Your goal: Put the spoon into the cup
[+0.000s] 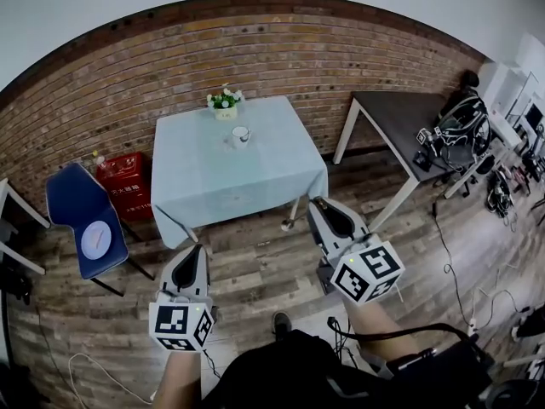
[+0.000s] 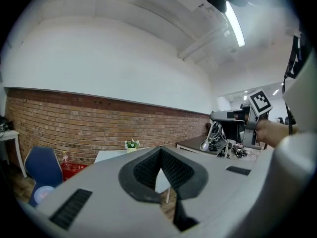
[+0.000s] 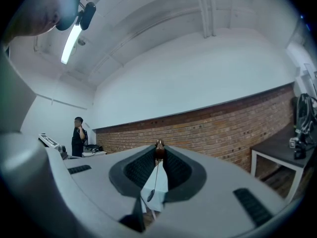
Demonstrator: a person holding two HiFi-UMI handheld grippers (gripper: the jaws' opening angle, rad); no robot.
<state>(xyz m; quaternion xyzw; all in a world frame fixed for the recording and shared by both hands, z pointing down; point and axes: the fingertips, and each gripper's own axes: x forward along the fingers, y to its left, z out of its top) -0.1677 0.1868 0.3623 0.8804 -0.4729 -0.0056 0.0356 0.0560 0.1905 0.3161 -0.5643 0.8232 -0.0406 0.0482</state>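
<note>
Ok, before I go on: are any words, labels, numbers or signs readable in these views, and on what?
No readable text in any view.
Left marker cube: black-and-white square patterns only, no letters.
Right marker cube: the same.
Red crate: pale marks on its side, too small to read.
Cup: no print that can be made out.

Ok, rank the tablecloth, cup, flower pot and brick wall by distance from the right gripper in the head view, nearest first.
1. tablecloth: near corner just ahead of the right gripper
2. cup: table's far half
3. flower pot: table's far edge
4. brick wall: behind the table
</note>
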